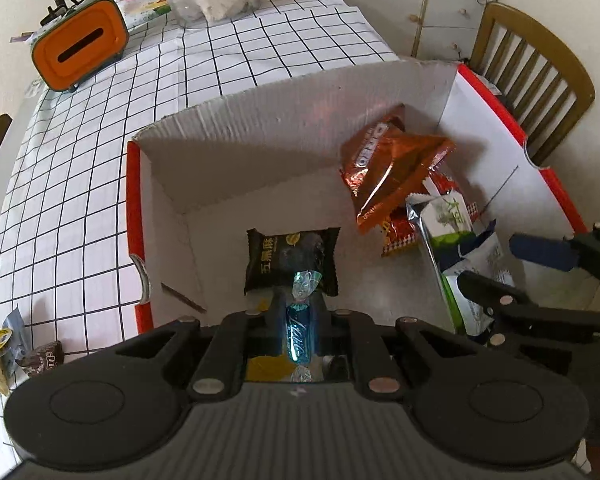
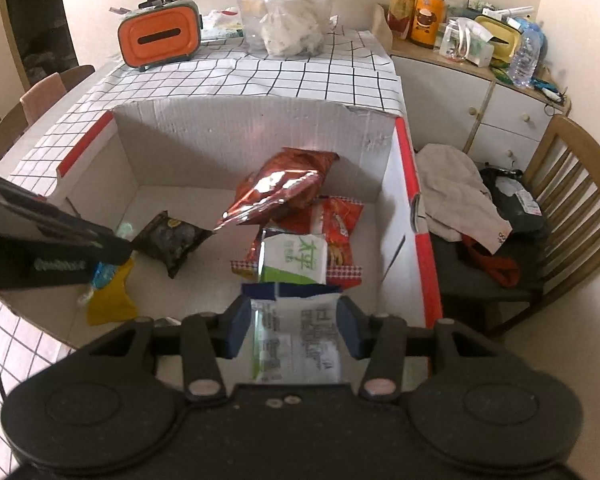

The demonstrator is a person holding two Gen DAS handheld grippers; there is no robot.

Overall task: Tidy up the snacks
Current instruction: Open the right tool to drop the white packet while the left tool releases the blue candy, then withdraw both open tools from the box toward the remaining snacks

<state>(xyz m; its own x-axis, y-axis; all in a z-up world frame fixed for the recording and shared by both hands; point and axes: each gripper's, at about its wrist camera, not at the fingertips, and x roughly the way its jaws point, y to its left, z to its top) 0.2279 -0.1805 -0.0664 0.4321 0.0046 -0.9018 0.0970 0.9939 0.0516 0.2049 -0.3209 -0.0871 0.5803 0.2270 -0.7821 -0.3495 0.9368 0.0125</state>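
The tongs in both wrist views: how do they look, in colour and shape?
Both are matte black plastic with round discs on the body and silver rivets on the linkage bars. The right tongs have dark blue pads. The left tongs show narrow black fingers.

A blue-wrapped candy [image 1: 300, 334] is pinched btwn the closed fingers of the left gripper [image 1: 298, 312], over the white cardboard box [image 1: 260, 120]. Inside the box, a black snack pack [image 1: 290, 258] is seen just ahead of the candy, w/ an orange foil bag [image 1: 392, 168] farther right. A green-white packet [image 1: 456, 248] is gripped by the right gripper [image 1: 516, 276] at the right edge. An orange tissue box [image 1: 80, 42] is set on the grid tablecloth [image 1: 80, 184].
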